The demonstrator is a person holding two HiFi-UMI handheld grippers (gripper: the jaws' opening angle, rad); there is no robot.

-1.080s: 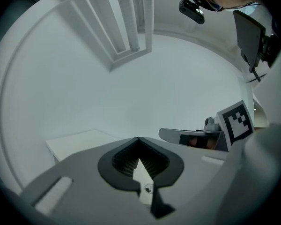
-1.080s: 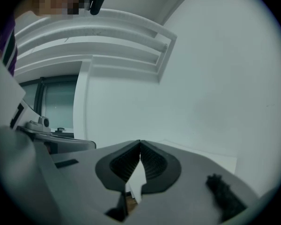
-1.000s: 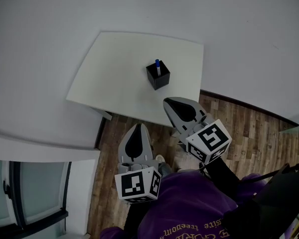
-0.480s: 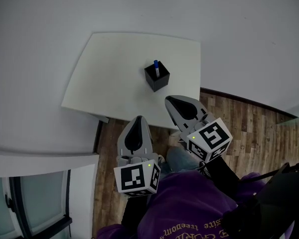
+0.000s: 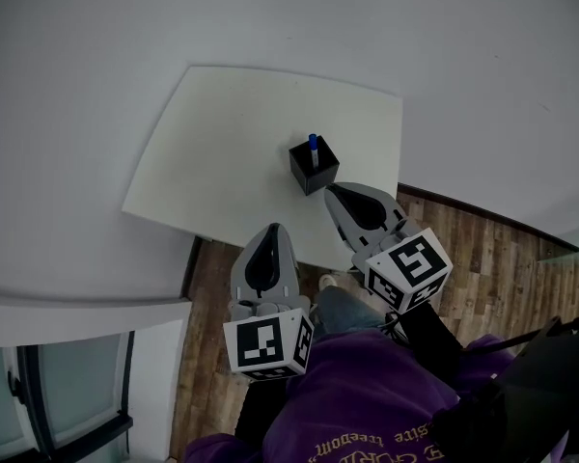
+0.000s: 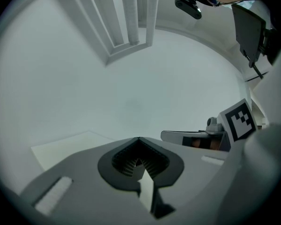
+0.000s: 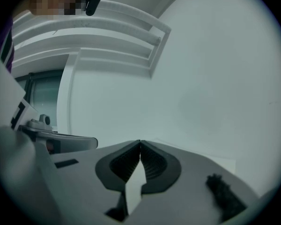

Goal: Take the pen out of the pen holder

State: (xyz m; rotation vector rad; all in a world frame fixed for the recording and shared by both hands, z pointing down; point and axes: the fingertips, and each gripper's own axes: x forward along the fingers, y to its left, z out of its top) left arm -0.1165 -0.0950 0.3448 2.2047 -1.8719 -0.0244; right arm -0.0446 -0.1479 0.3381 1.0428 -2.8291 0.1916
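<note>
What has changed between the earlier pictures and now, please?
Both grippers advanced toward the table: the right gripper now nearly reaches the pen holder, and the left gripper comes up to the table's near edge. Nothing was taken hold of. Both stay shut and empty; the pen stays upright in its holder.

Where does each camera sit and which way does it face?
Head view: on the head, steeply down on table, pen holder, left gripper, right gripper, purple top.
Left gripper view: along its closed jaws toward the wall; right gripper at right.
Right gripper view: likewise; left gripper at left.
Shared: each gripper view shows the other gripper.
</note>
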